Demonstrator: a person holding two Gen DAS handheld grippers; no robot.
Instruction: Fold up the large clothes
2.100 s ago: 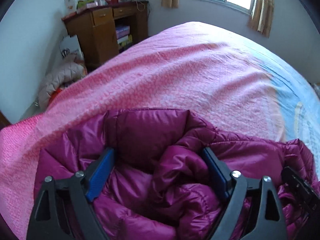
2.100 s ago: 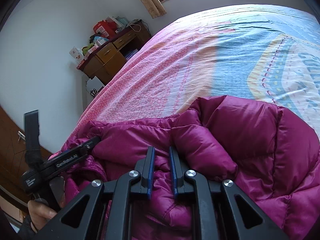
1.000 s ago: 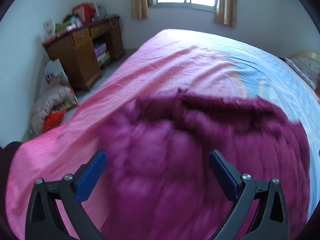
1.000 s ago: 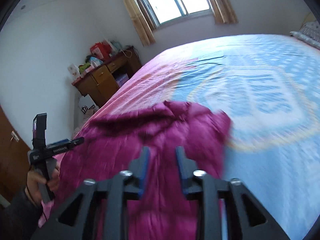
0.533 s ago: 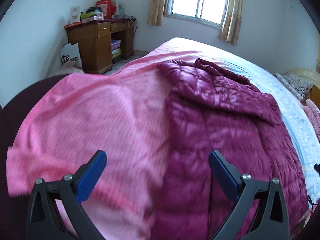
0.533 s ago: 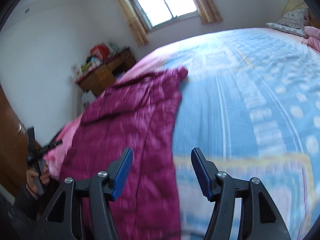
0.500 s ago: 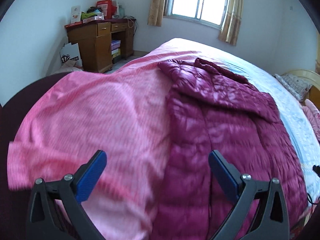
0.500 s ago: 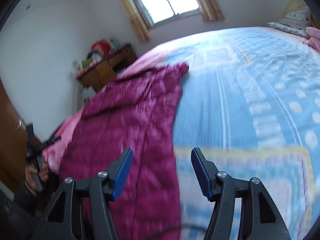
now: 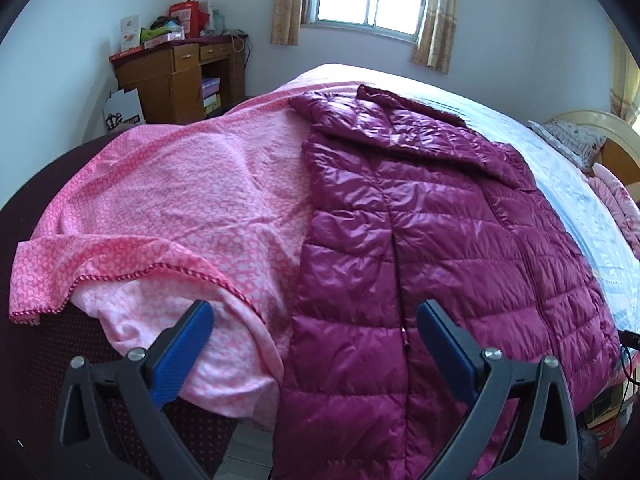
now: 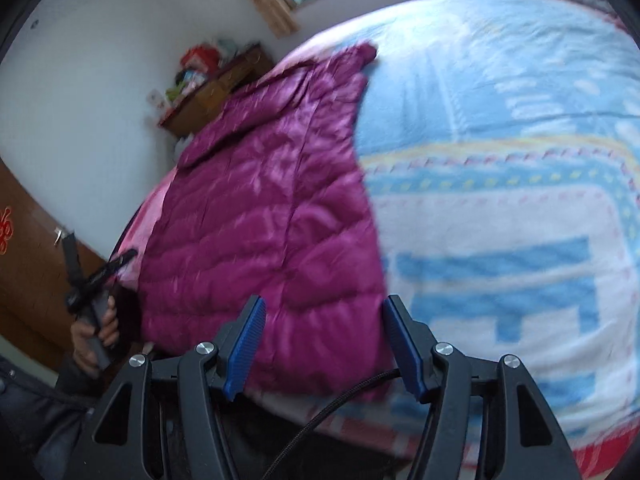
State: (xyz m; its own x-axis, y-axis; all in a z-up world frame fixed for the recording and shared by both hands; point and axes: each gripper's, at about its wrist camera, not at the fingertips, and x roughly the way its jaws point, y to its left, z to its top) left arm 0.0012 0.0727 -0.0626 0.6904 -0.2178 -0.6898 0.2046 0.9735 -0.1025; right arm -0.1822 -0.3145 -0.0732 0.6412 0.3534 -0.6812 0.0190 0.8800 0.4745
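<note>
I have the shiny magenta quilted down jacket (image 9: pixel 440 240) laid flat along the bed (image 10: pixel 520 200), its collar toward twelve o'clock by the window and its hem hanging a little over the near edge at six o'clock. It lies face up with the zip line running straight away from me, which I judge is the spread-out starting pose for a fold: both side edges are reachable from where I stand. My left tool (image 9: pixel 316 344) is released, blue pads wide apart and gripping nothing; it hovers over the hem with the jacket's left edge and the rumpled pink patterned bedspread (image 9: pixel 180 216) between its fingers, the jacket at its three o'clock side. My right tool (image 10: pixel 324 344) is also unclenched, holding nothing, poised above the hem near the jacket's right edge, where magenta meets the blue-and-white patterned blanket (image 10: pixel 500 264). From the right view, the left hand (image 10: pixel 96 332) holds its handle at nine o'clock, beside the bed.
</note>
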